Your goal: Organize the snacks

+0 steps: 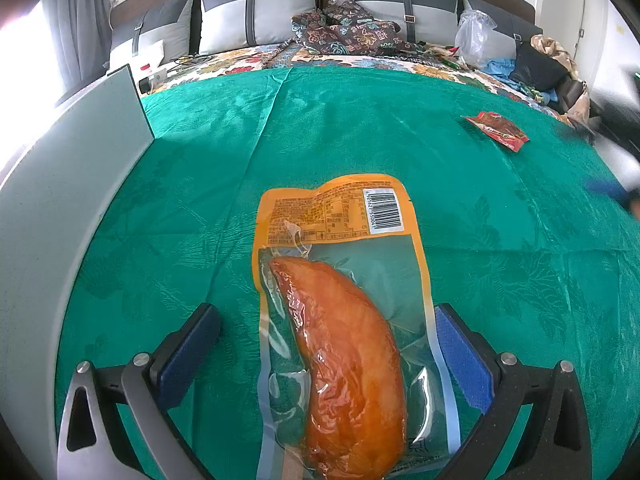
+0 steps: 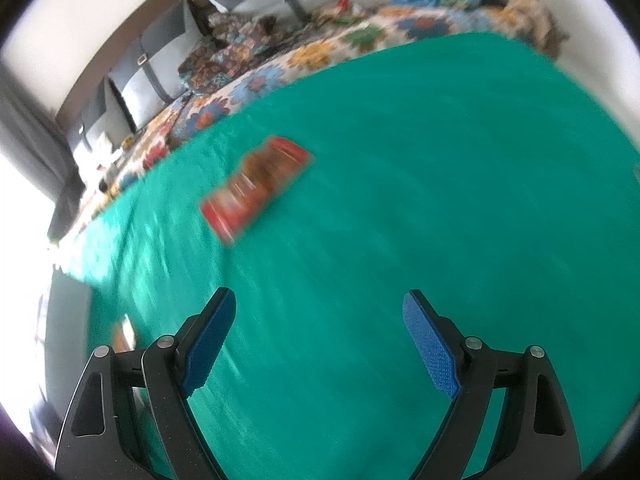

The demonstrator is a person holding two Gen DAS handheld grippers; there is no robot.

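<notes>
Left tool (image 1: 328,344): held low over the bed, pointing toward the headboard, jaws spread wide. Blue pads (image 1: 464,360) sit either side of the vacuum-sealed chicken pack (image 1: 344,320); the right pad is close against the pack's edge, the left pad stands clear of it. I cannot tell whether the right pad actually touches the film.

Right tool (image 2: 320,340): also low over the bed, tilted, jaws wide, nothing between them. This view is motion-blurred, so fine detail is lost.

Surface: a green textured cloth (image 1: 400,140) spread over a bed, not a worktop. Beyond the cloth, a floral bedsheet (image 1: 248,60); then grey pillows (image 1: 256,4) against a dark headboard, a dark patterned bundle of fabric (image 1: 344,28), and a clear plastic bag (image 1: 476,36) with loose clutter to the far right. A pale grey panel (image 1: 68,184) stands at the cloth's left edge. Bright window light enters from the left.

Task items: the chicken pack lies flat on the cloth, lengthwise between the left tool's fingers, orange label end with barcode pointing away from me, the orange-brown meat in the clear near half. A small red snack packet (image 1: 498,131) lies flat, well apart from the pack, far right in the left view. In the right view that red packet (image 2: 256,190) lies ahead and left of the tool, clear of the fingers.
</notes>
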